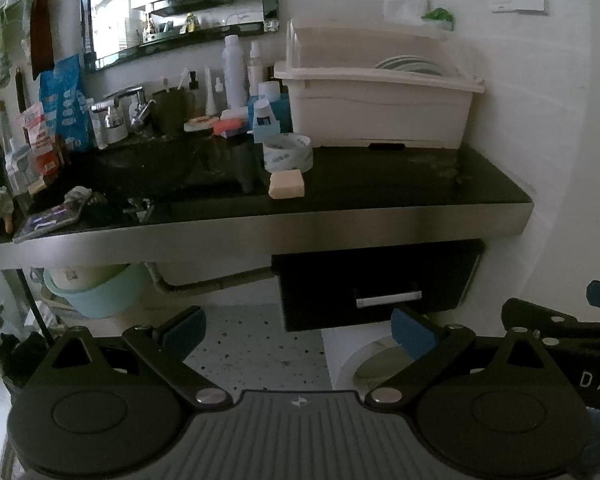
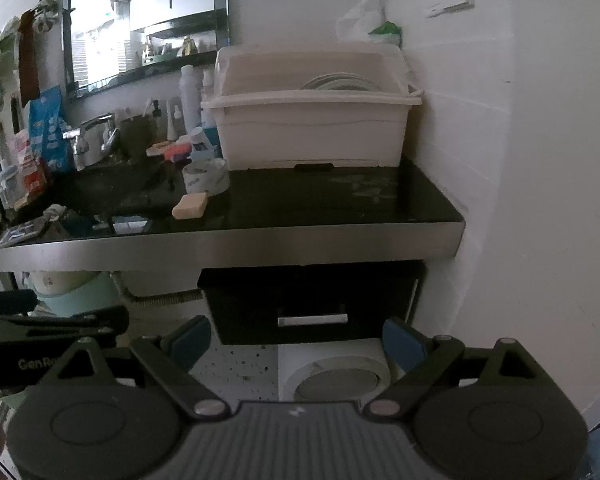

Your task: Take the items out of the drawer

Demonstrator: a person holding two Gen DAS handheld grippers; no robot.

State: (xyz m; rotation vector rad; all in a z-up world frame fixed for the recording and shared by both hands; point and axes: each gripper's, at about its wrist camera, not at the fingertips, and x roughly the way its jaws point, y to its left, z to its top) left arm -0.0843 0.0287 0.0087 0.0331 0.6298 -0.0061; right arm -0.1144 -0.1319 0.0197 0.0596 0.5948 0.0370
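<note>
A black drawer (image 1: pixel 376 284) with a silver handle (image 1: pixel 388 299) hangs shut under the right end of the dark counter (image 1: pixel 380 184). It also shows in the right wrist view (image 2: pixel 312 304) with its handle (image 2: pixel 312 320). My left gripper (image 1: pixel 300 332) is open and empty, some way in front of the drawer and a little below it. My right gripper (image 2: pixel 296 340) is open and empty, in front of the drawer at a similar distance. The drawer's contents are hidden.
A beige dish box (image 1: pixel 376 100) with plates, a tape roll (image 1: pixel 288 152) and a soap bar (image 1: pixel 286 184) sit on the counter. A cluttered sink with a tap (image 1: pixel 120 110) lies left. A white round-lidded bin (image 2: pixel 336 376) stands below the drawer. A teal basin (image 1: pixel 96 288) sits under the counter.
</note>
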